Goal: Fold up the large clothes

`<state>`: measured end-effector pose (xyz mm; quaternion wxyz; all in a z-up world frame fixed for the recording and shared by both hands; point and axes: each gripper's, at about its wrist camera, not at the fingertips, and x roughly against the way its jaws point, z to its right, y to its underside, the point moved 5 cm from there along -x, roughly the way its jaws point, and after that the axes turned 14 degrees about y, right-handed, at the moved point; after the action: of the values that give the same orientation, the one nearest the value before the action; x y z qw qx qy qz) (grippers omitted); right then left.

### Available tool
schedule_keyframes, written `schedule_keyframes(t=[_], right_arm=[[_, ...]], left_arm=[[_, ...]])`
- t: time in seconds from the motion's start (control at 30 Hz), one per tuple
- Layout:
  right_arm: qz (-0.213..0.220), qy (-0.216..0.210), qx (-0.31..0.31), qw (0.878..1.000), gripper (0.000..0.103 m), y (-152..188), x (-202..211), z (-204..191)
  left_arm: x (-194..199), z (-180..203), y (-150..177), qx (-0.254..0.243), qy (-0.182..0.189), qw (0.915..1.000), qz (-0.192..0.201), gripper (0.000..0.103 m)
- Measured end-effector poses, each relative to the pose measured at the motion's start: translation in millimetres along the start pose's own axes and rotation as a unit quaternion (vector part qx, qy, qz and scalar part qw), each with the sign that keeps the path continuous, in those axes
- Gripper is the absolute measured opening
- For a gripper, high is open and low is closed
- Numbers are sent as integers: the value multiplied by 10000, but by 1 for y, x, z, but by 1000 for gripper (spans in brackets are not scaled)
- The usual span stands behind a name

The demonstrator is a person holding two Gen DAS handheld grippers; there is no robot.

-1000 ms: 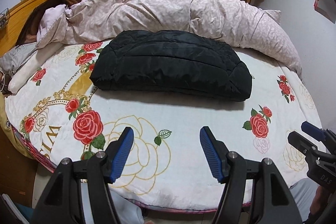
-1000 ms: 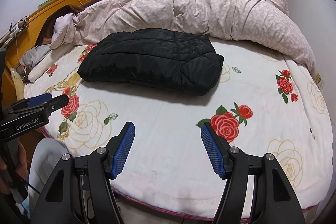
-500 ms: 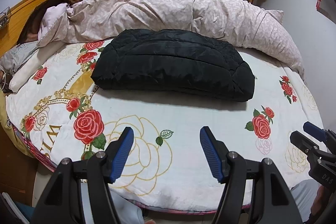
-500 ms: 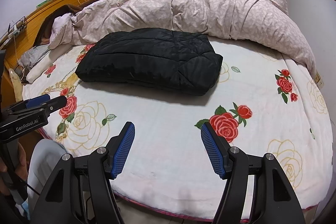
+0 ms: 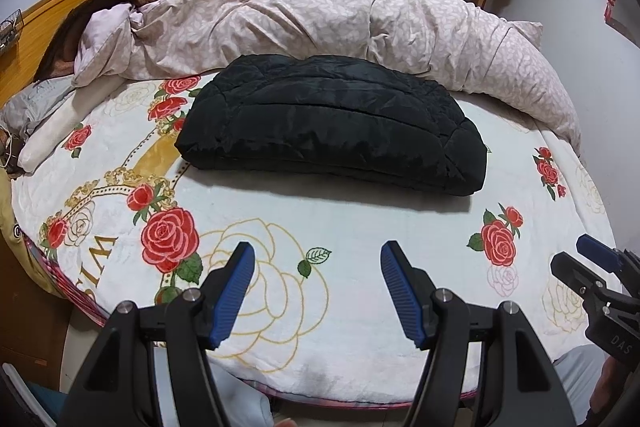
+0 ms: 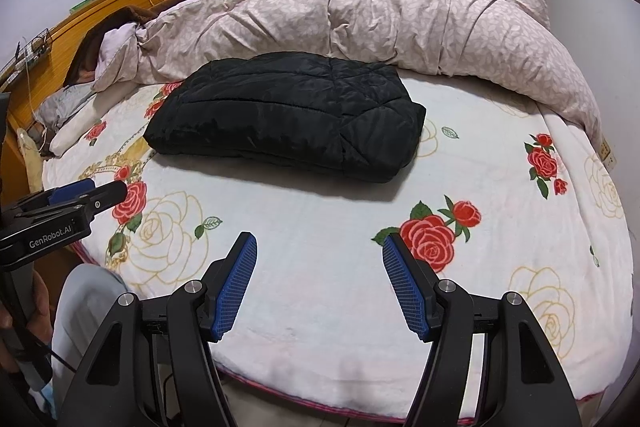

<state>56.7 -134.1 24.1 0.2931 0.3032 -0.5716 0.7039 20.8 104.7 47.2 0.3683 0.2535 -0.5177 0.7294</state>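
The black quilted jacket point(image 5: 332, 125) lay in a thick, tidy rectangle toward the far side of the bed point(image 5: 360, 307), on the rose-print blanket, just in front of the bunched pink duvet point(image 5: 320, 15). From my right-hand view the same bundle point(image 6: 288, 115) showed stacked layers along its near edge, no sleeve or hem trailing out that I could see. I judged the folding itself to be as good as done: the garment was compact and squared, and nothing loose remained on the blanket around it.

My left hand-held gripper point(image 5: 316, 267) hung over the near edge of the bed, jaws spread wide, nothing between the blue pads point(image 5: 236, 287). My right hand-held gripper point(image 6: 318, 263) was the same, wide apart and empty, well short of the jacket. Each one poked into the other's view from the side, both clear of the cloth.

What was left, by my reckoning, was little: maybe a press to flatten the puffy stack, or a tug to square the right corner, which looked a touch bulgy. The underside was hidden, so I couldn't vouch for that.
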Motion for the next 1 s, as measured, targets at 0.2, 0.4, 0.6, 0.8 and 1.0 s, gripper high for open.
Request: schedule_keyframes(t=[0.2, 0.4, 0.6, 0.8, 1.0], right_arm=[[12, 3, 9, 10000, 66, 0, 0, 0], [7, 6, 8, 10000, 66, -1, 0, -1], [0, 18, -3, 10000, 66, -1, 1, -2], [0, 25, -7, 10000, 66, -1, 1, -3], [4, 25, -6, 10000, 66, -1, 1, -3]], left_arm=[[0, -1, 0, 9, 33, 10000, 14, 68], [1, 1, -2, 34, 40, 10000, 37, 68], [1, 4, -2, 71, 57, 9999, 51, 68], [0, 6, -3, 83, 36, 9999, 52, 68], [2, 8, -3, 27, -46, 9999, 132, 70]])
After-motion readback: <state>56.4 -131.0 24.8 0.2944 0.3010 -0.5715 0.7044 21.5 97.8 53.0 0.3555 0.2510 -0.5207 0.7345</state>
